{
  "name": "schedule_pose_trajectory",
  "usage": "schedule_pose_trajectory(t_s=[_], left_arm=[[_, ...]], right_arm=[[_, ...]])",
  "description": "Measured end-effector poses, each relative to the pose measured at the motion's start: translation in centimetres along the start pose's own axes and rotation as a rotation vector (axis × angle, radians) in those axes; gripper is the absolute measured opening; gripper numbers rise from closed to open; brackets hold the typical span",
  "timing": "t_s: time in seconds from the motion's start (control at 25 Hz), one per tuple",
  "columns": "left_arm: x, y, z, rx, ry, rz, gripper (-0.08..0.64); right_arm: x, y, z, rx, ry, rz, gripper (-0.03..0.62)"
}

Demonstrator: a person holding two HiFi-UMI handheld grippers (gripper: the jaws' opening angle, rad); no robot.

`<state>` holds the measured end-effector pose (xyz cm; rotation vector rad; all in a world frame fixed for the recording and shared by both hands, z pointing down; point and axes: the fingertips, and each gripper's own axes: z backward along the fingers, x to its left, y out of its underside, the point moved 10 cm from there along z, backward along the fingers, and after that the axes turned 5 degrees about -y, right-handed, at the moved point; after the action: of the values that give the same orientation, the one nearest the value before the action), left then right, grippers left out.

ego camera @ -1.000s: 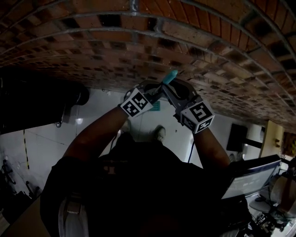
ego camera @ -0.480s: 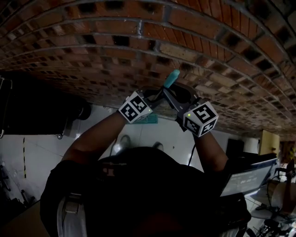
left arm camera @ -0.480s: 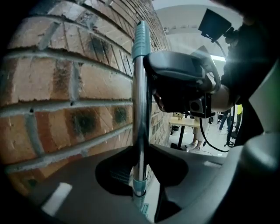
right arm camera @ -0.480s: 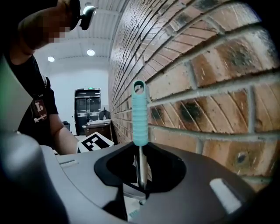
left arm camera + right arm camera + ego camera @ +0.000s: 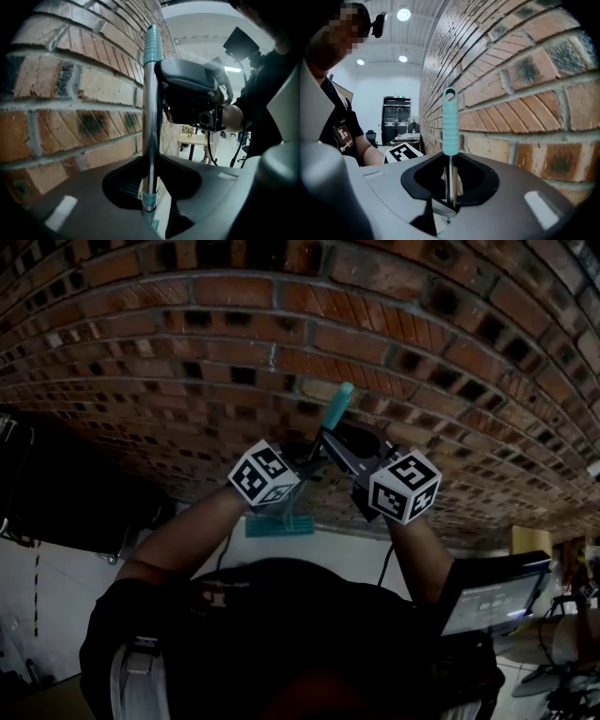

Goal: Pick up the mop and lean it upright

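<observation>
Left gripper [image 5: 149, 185] and right gripper [image 5: 450, 190] are both clamping the mop handle [image 5: 450, 124], right beside the brick wall [image 5: 70, 93].

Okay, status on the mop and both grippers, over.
Left gripper, right gripper: both shut on mop handle. Handle roughly upright beside brick wall, contact unclear. Nothing blocking.

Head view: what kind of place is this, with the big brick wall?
Probably an indoor lab or workshop, not a home: a bare brick wall, a computer screen, a work table and bright ceiling lights.
</observation>
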<state>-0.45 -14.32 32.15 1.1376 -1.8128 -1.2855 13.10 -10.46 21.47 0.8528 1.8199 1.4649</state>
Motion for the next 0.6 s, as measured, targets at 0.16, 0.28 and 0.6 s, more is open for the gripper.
schedule_pose_trajectory(t_s=[0.16, 0.28, 0.6], left_arm=[[-0.1, -3.5, 0.9, -0.028, 0.02, -0.003, 0.098], [-0.2, -5.9, 1.7, -0.041, 0.038, 0.002, 0.098], [-0.2, -12.1, 3.6, -0.073, 0.092, -0.019, 0.098]], right_arm=[[0.3, -3.6, 0.7, -0.002, -0.006, 0.032, 0.104], [0.7, -6.1, 1.0, -0.007, -0.013, 0.045, 0.104], [0.9, -12.0, 2.4, -0.062, -0.04, 0.059, 0.104]])
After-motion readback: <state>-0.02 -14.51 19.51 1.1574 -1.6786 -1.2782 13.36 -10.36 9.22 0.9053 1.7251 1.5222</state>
